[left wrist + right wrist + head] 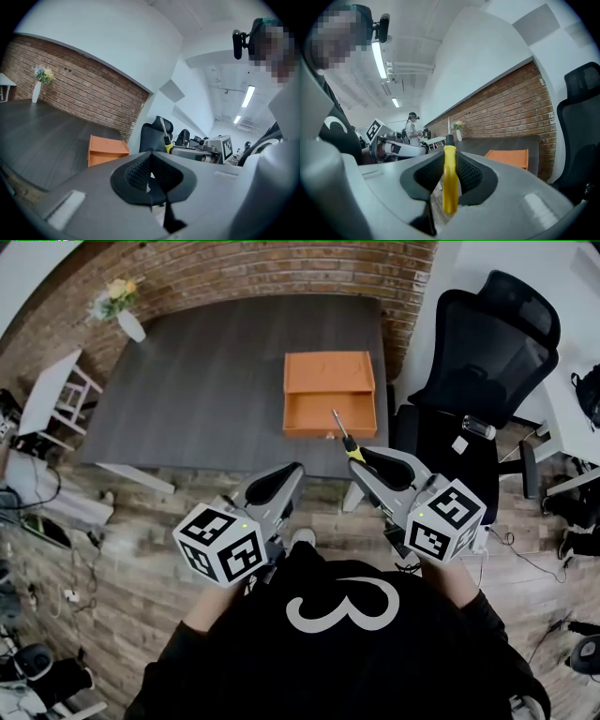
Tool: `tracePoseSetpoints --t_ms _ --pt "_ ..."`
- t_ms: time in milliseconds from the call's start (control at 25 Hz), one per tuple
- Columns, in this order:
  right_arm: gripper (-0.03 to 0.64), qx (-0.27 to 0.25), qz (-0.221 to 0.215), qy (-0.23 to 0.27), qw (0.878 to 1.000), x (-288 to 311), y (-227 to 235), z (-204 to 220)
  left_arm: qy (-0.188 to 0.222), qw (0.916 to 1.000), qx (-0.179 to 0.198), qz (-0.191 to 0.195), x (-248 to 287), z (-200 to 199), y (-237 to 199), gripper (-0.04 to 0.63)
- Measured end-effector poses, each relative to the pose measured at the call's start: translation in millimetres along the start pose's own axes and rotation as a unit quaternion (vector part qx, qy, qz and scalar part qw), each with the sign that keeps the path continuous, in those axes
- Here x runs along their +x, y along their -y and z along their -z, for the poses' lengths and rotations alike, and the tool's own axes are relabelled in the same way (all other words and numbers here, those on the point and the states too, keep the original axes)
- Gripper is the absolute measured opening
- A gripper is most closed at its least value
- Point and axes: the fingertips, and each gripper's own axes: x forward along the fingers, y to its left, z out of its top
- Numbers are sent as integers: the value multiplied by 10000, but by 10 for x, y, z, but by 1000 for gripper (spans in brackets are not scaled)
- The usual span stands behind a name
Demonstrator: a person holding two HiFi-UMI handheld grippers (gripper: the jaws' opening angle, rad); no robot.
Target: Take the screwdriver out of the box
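An orange box (328,395) lies open on the dark grey table (206,381), towards its right side. My right gripper (361,457) is shut on a screwdriver (345,439) by its yellow handle, held off the table's near edge and clear of the box. Its metal shaft points up towards the box. In the right gripper view the yellow handle (450,178) stands upright, clamped between the pads, with the box (508,157) beyond. My left gripper (292,471) hangs beside it, shut and holding nothing (151,173). From there the screwdriver (165,138) and the box (105,149) both show.
A black office chair (487,352) stands right of the table. A white vase with flowers (122,310) sits at the table's far left corner, before a brick wall (281,268). A white side table (52,390) is at the left. Cables lie on the wooden floor.
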Motion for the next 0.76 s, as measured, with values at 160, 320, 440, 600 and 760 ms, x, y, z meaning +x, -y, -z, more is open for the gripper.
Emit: tracePoseSetpoints --t_ms 160,320,440,600,760 --pt "78 8 -4 30 10000 -2 -22 -12 8 10000 14 17 -13 -11 6 12" --pt "78 -28 15 57 10000 -14 -36 -32 10 10000 47 40 -17 -19 24 12" --pt "78 -37 9 91 10000 -17 -42 -41 3 10000 64 55 -14 -22 32 12" --pt "78 -47 6 102 9999 -25 -55 -55 -5 9999 101 78 -11 -44 57 12" --pt "78 -58 10 111 9999 -40 -74 -89 -18 9999 112 84 -19 -68 80 12"
